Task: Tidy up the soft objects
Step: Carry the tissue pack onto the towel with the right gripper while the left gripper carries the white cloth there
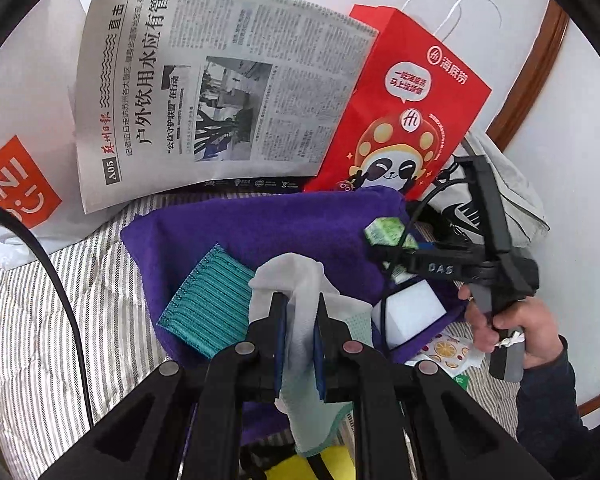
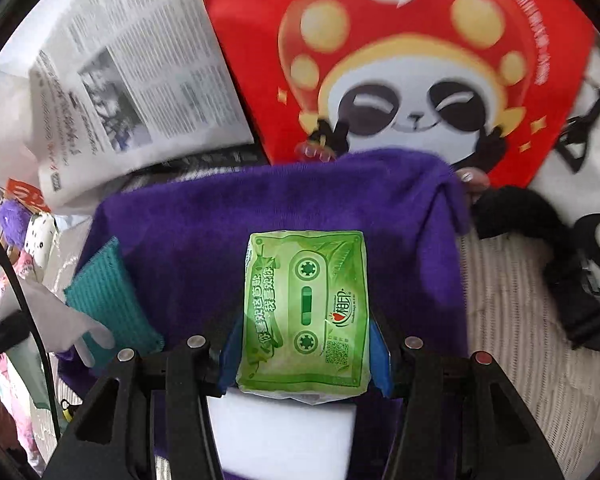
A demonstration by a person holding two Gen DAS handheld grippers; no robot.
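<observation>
The left gripper pinches a pale cloth above a purple towel bearing a teal ribbed cloth and a white sponge block, while a hand holds the right gripper clamping a green tissue pack, beside a newspaper and a red paper bag.

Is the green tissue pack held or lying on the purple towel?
Held: the right tool pinches the green tissue pack by both its sides, above the purple towel and the white sponge block.
</observation>
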